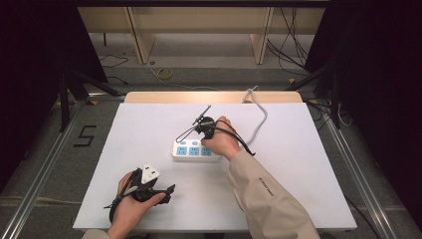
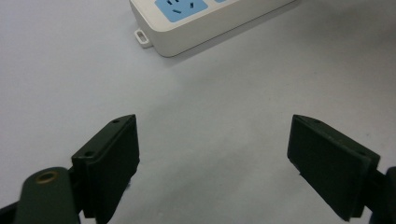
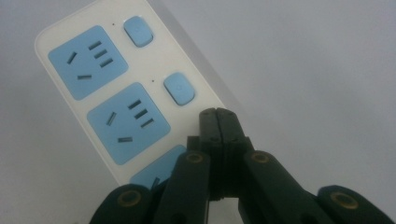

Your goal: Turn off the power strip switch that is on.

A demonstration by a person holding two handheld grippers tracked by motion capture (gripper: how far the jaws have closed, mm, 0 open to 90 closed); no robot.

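A white power strip [image 1: 194, 149] with blue sockets lies mid-table, and its white cable [image 1: 260, 119] runs off to the back edge. My right gripper [image 1: 204, 138] points down at the strip from behind it. In the right gripper view its jaws [image 3: 218, 114] are shut with nothing between them. The tips sit at the strip [image 3: 116, 93] edge, just past the second blue switch [image 3: 179, 87]. Whether they touch it I cannot tell. My left gripper [image 1: 170, 193] is near the front left, open and empty [image 2: 212, 130], facing the strip's end [image 2: 187, 28].
The white table top [image 1: 298, 174] has bare room on both sides of the strip. Beyond the far edge stand a wooden desk frame [image 1: 199, 30] and loose floor cables [image 1: 164, 73]. Black curtains flank both sides.
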